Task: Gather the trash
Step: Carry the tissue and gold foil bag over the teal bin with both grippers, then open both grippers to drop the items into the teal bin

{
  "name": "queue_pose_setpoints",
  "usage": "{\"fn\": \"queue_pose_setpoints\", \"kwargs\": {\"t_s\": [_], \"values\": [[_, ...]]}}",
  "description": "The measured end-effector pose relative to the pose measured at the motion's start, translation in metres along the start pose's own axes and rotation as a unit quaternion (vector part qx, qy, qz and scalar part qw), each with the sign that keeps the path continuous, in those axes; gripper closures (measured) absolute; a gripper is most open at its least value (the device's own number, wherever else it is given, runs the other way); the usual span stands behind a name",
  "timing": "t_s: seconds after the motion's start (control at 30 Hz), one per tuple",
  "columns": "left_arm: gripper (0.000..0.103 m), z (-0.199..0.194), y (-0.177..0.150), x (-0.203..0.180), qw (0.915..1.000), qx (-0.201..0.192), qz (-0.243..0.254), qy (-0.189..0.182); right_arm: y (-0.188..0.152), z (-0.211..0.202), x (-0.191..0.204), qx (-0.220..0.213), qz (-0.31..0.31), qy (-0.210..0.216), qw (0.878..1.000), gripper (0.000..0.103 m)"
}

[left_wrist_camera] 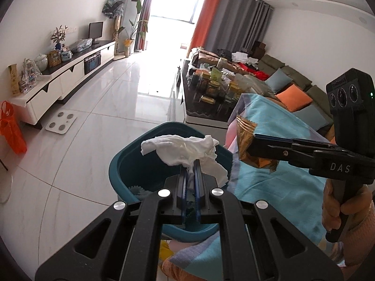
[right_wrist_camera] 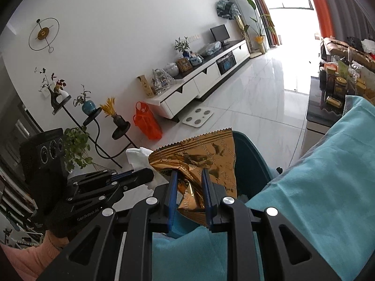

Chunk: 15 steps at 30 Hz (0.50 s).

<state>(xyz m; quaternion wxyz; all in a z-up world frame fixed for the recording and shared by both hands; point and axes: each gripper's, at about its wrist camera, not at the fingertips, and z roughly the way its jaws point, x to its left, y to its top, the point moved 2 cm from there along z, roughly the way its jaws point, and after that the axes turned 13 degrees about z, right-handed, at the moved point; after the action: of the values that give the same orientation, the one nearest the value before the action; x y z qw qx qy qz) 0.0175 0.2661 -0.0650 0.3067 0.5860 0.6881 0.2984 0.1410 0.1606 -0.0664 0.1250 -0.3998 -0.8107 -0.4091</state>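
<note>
The floor is pale and glossy, and it fills most of the room. A long white cabinet stands along its far left edge, with an orange bag beside the cabinet's near end and a flat white scale just in front of it. On the right side there is a sofa with cushions, and before it a low table crowded with jars and boxes.

Nearer to the cameras, a turquoise cloth covers a raised surface. The teal bin stands against the left edge of this cloth, and its opening faces up.

The left gripper is over the bin. Its jaws are pressed together on a crumpled white tissue, which hangs above the bin's opening, over the near right part of the rim.

The right gripper comes from the right side, over the edge of the cloth. Its jaws are pinching a gold snack wrapper; the jaws are a little apart because the wrapper is bunched between them. The wrapper is just beside the right rim of the bin, close to the tissue but I cannot tell if they touch.

A hand in a pink sleeve holds the handle of the right gripper.
</note>
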Motion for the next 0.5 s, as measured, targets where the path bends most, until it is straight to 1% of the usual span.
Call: {"fn": "queue_pose_setpoints", "kwargs": {"t_s": [0.27, 0.5], "values": [[0.097, 0.038, 0.003, 0.005, 0.9996, 0.025, -0.004, 0.011, 0.003, 0.025, -0.005, 0.021, 0.017, -0.011, 1.000, 0.083], [0.096, 0.069, 0.002, 0.004, 0.9988, 0.046, -0.010, 0.015, 0.005, 0.042, -0.001, 0.033, 0.015, -0.027, 0.999, 0.083]]}}
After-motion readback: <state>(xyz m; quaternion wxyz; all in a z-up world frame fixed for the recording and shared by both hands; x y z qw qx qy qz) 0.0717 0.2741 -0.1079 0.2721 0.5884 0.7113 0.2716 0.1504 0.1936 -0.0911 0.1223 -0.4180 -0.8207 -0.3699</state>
